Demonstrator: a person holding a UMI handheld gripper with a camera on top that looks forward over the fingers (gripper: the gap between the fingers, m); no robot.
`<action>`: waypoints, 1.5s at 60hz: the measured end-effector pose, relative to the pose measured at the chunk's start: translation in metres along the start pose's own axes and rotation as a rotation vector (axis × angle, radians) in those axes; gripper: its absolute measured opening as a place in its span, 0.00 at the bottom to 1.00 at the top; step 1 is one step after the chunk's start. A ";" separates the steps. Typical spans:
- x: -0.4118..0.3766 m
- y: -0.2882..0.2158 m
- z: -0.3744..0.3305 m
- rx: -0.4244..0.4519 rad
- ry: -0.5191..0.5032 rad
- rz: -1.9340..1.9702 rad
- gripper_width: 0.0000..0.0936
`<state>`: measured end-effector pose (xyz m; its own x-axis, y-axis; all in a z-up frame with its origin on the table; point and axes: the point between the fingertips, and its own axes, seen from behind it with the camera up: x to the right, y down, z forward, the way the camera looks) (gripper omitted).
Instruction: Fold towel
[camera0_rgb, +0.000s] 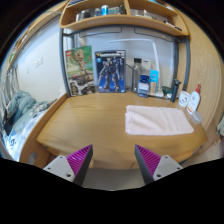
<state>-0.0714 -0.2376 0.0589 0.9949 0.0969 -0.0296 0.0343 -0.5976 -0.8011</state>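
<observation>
A pale cream towel (158, 121) lies flat and folded into a rectangle on the wooden desk (90, 125), beyond my fingers and to their right. My gripper (113, 163) hangs above the desk's near edge with its purple pads (78, 158) wide apart and nothing between them. The towel is well clear of both fingers.
Posters and boxes (108, 72) lean against the back wall under a wooden shelf (120, 20). Small bottles and white items (188, 98) stand at the desk's right end. A bed with clothes (18, 112) lies left of the desk.
</observation>
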 end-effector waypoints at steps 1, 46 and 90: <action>0.005 -0.003 0.009 -0.002 0.005 0.000 0.91; 0.093 -0.074 0.213 -0.037 0.074 -0.090 0.38; 0.308 -0.164 0.121 -0.030 0.237 0.182 0.03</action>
<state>0.2180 -0.0134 0.1086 0.9793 -0.2006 -0.0277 -0.1473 -0.6119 -0.7771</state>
